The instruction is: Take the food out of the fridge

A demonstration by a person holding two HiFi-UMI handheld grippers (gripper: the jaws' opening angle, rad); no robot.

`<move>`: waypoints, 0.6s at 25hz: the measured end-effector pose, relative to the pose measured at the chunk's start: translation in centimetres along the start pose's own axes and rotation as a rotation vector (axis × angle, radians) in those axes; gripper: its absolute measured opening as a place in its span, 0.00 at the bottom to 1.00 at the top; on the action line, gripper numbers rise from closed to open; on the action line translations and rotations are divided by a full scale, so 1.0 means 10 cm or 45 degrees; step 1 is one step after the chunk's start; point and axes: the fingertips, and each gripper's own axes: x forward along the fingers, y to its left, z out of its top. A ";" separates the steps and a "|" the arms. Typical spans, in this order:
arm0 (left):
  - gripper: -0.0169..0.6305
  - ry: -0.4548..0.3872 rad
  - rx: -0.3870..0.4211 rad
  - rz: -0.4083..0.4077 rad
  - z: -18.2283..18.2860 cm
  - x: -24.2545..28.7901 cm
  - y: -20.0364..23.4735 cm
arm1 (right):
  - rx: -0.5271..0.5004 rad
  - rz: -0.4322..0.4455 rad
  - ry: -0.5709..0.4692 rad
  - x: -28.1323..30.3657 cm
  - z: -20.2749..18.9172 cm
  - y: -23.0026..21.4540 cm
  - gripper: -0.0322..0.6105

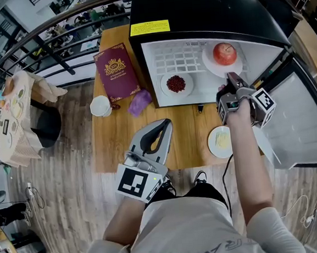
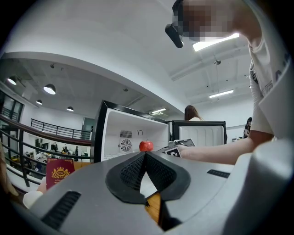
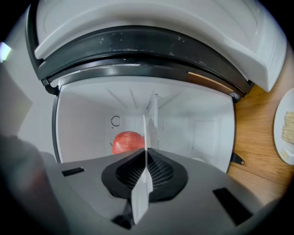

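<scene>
One plate (image 1: 210,63) bearing an apple (image 1: 224,53) is being clamped by right gripper (image 1: 231,80) fingers; left gripper (image 1: 161,125) fingers are resting together.

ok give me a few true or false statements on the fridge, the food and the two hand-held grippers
1. The right hand-held gripper is clamped on the rim of the plate under the apple. True.
2. The left hand-held gripper holds the red book. False: its jaws are shut on nothing, and the book lies on the table beside the fridge.
3. The fridge door is closed. False: it stands open.
4. In the head view, a dish of red food sits in the fridge left of the apple. True.
</scene>
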 end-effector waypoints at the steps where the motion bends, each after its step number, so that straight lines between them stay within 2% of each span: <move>1: 0.04 0.003 0.001 0.003 -0.01 -0.01 0.00 | -0.009 0.011 0.003 -0.02 0.00 0.03 0.10; 8: 0.04 0.014 0.002 0.032 -0.05 -0.06 0.01 | -0.052 0.049 0.057 -0.23 -0.10 0.15 0.10; 15: 0.04 0.019 -0.002 0.074 -0.09 -0.13 -0.03 | -0.058 0.056 0.147 -0.58 -0.30 0.08 0.10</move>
